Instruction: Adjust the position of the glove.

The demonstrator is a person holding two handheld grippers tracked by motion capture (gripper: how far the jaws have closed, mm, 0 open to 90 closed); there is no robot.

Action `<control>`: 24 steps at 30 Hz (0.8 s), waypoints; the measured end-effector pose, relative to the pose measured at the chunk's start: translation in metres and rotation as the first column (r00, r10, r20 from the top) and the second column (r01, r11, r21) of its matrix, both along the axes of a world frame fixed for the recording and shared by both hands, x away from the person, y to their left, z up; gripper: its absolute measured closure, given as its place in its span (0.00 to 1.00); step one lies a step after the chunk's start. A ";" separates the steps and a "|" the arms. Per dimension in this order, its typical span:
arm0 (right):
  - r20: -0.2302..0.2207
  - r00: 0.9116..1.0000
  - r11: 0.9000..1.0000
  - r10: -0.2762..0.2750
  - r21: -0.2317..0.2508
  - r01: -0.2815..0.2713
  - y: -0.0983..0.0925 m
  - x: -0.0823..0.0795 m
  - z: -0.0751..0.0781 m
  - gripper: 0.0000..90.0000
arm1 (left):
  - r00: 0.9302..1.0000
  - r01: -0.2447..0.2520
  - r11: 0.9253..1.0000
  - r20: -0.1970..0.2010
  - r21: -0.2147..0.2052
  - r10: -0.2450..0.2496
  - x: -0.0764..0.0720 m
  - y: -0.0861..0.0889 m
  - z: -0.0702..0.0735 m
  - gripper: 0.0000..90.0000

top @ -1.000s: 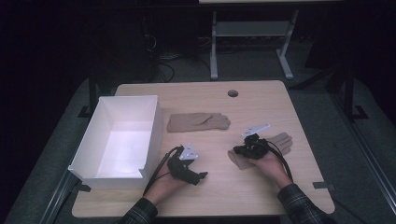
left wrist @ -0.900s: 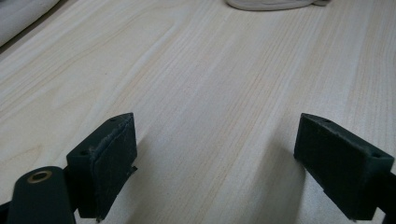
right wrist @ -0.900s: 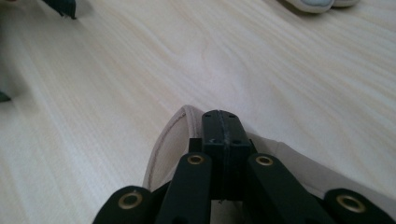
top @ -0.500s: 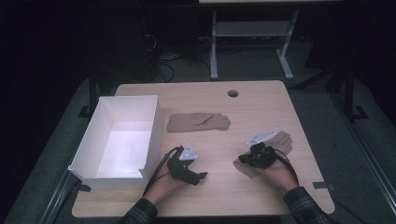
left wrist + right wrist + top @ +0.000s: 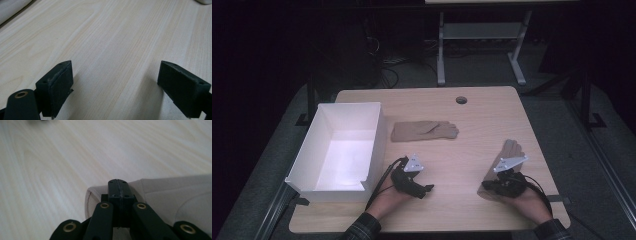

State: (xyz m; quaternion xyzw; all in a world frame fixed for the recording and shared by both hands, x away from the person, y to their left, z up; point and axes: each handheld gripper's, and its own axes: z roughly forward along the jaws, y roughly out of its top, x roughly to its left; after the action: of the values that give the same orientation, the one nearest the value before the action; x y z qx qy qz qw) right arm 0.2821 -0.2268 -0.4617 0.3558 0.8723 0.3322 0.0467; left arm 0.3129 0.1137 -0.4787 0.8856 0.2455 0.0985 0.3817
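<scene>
Black jaws of my right gripper (image 5: 118, 185) are pressed flat together, and in the right gripper view they sit over the cuff end of the beige glove (image 5: 175, 200); whether a fold of cloth is pinched between them I cannot tell. Over the last second this gripper (image 5: 504, 182) has drawn back toward the near right corner of the worktop (image 5: 472, 130), and the glove (image 5: 510, 150) has come with it, its fingers now pointing toward the far edge. I judge this to mean the glove is caught and dragged, ready for lifting. My left gripper (image 5: 115, 85) has not moved: its jaws stand wide apart over bare wood, holding nothing, near the front edge (image 5: 412, 180). Beyond it, the second glove (image 5: 424, 131) lies flat at the middle of the worktop, unchanged. The white box (image 5: 374, 140) stands along the left edge, well apart from my right gripper, so a long carry across remains.
</scene>
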 end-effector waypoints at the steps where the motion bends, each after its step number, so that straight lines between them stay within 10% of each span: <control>1: 0.000 1.000 1.000 -0.002 -0.001 0.002 -0.003 -0.003 0.000 1.00 | 1.000 0.000 1.000 0.000 0.000 0.000 0.000 0.000 0.000 0.14; 10: 0.036 0.999 1.000 -0.019 -0.001 0.019 -0.016 -0.017 0.009 1.00 | 1.000 0.003 1.000 0.001 0.005 -0.003 0.000 0.000 0.000 0.14; 24: 0.133 0.967 0.976 -0.217 0.016 0.217 -0.047 0.053 0.020 1.00 | 1.000 0.004 1.000 0.003 0.006 -0.004 0.000 0.000 0.000 0.14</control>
State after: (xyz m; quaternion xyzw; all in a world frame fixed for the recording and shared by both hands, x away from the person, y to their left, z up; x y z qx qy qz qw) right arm 0.3347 -0.2740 -0.4417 0.4259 0.8228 0.3489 0.1410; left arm 0.3134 0.1138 -0.4785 0.8869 0.2430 0.1001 0.3799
